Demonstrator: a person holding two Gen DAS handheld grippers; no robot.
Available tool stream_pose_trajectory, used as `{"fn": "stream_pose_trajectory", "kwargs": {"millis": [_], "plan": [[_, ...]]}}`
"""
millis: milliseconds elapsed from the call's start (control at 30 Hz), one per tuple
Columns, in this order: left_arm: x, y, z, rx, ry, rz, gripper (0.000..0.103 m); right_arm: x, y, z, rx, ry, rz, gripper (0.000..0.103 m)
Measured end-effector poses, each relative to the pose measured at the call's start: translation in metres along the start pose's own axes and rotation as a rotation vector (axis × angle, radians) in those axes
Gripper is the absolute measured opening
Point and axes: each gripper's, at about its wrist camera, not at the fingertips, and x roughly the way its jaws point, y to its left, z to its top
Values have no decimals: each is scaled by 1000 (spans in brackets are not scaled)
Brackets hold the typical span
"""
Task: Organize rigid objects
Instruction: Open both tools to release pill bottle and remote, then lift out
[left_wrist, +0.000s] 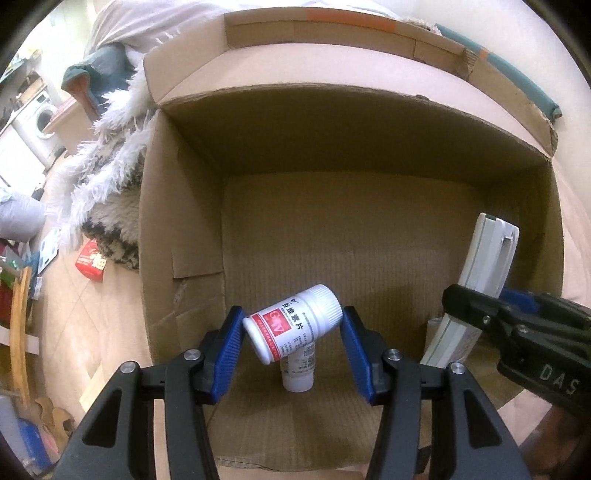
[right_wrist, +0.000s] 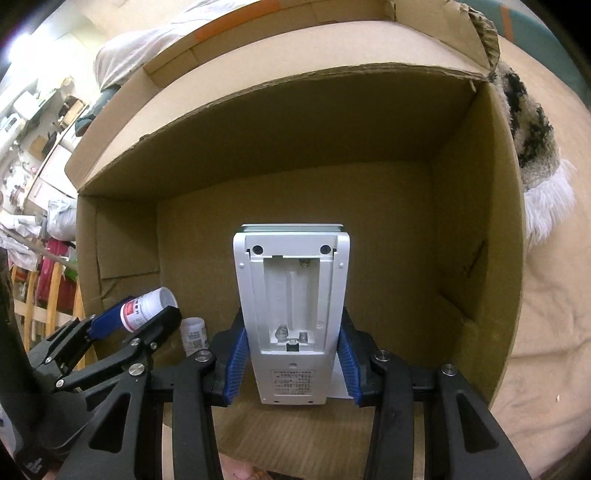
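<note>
The white pill bottle (left_wrist: 293, 326) sits low in the centre of the left wrist view, clamped between the blue pads of the left gripper (left_wrist: 291, 341), which grasps it end to end: base against the left pad, ribbed cap toward the right pad. Its long axis lies nearly level and crosswise, tilted up toward the cap. It hangs inside the open cardboard box (left_wrist: 369, 122), directly over a second small white bottle (left_wrist: 298, 373) that stands on the box floor, so setting it down probably calls for a shift sideways to bare cardboard.

In the right wrist view the right gripper (right_wrist: 291, 360) grips a white handheld device (right_wrist: 291, 314) by its long sides, back facing the camera, battery bay open and empty. Its long axis runs straight ahead along the fingers, pointing toward the far wall of the box, and it is held above the floor at centre frame.

The two grippers hang side by side within the box, the left one showing at the lower left of the right view.

The device's front face is hidden, and its label print is too small to read. Whether the held bottle touches the standing one cannot be told.
</note>
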Motion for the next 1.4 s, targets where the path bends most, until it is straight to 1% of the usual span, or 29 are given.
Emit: {"fn": "stream_pose_trajectory", "kwargs": {"millis": [167, 300, 333, 367, 400, 467, 633, 700, 833, 900, 967, 1000, 1067, 1167, 1267, 1400], "plan": [[0, 1, 1, -2, -3, -1, 50, -1, 1, 2, 3, -12, 11, 46], [-4, -5, 2, 11, 9, -25, 62, -12, -2, 2, 9, -58, 32, 50], [-6, -6, 2, 12, 3, -29, 64, -16, -2, 3, 12, -72, 44, 56], [-8, -8, 2, 16, -2, -29, 70, -19, -1, 4, 15, -87, 59, 65], [-9, -9, 2, 21, -9, -27, 73, -24, -1, 5, 17, -106, 72, 69], [-11, -9, 4, 22, -14, -23, 73, -29, -1, 5, 13, -136, 71, 85], [-8, -1, 7, -10, 2, -38, 73, -32, -5, 7, 30, -148, 56, 103], [-7, 3, 7, -17, 2, -40, 73, -32, -7, 7, 41, -158, 28, 103], [-10, 12, 9, -34, 4, -50, 73, -33, -14, 5, 70, -159, 46, 103], [-18, 14, 9, -41, -21, -67, 73, -36, -18, 5, 87, -158, 58, 103], [-24, 16, 9, -29, -40, -52, 73, -39, -21, 4, 101, -163, 69, 103], [-33, 11, 8, -22, -52, -43, 73, -42, -23, 2, 104, -167, 71, 103], [-40, 16, 8, -28, -65, -38, 73, -47, -23, 1, 104, -182, 72, 103], [-55, 24, 6, -48, -80, -53, 73, -59, -19, -2, 84, -211, 61, 103], [-72, 27, 2, -59, -93, -51, 73, -74, -12, -9, 43, -239, 38, 103], [-93, 40, -9, -92, -123, -29, 73, -96, -3, -24, -8, -268, 30, 103]]}}
